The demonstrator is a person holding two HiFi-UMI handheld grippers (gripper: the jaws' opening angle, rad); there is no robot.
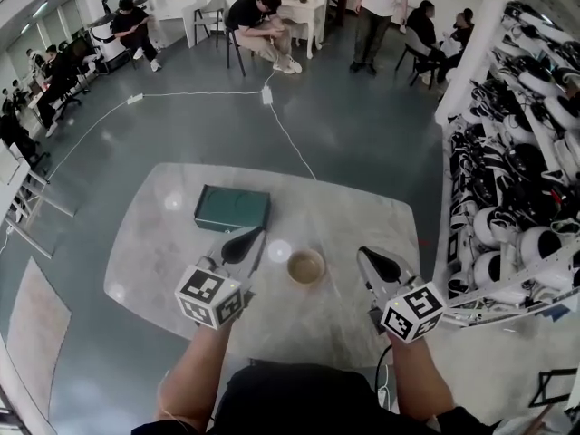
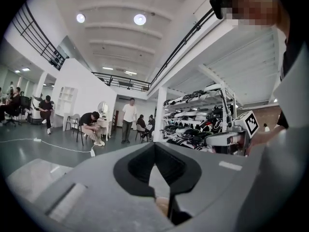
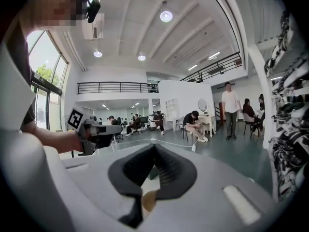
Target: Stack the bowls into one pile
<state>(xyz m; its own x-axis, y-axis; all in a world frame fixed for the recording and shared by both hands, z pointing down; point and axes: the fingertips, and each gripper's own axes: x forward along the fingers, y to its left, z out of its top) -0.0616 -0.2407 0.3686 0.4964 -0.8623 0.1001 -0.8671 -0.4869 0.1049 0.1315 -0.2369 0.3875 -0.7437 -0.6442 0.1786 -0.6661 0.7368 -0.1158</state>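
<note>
A tan bowl (image 1: 306, 266), which may be a nested pile, stands on the pale marble table (image 1: 163, 243) between my two grippers. Left of it, my left gripper (image 1: 255, 236) is shut and holds nothing, raised above the tabletop. My right gripper (image 1: 366, 256), to the bowl's right, is also shut and empty. In the left gripper view the jaws (image 2: 154, 145) meet, and a sliver of the bowl (image 2: 161, 206) shows below them. In the right gripper view the closed jaws (image 3: 154, 147) likewise frame a bit of the bowl (image 3: 148, 200).
A dark green box (image 1: 232, 207) lies on the table behind the left gripper. Racks of black and white gear (image 1: 517, 152) line the right side close to the table. A white cable (image 1: 290, 139) runs across the floor; people (image 1: 263, 25) sit at the far end of the room.
</note>
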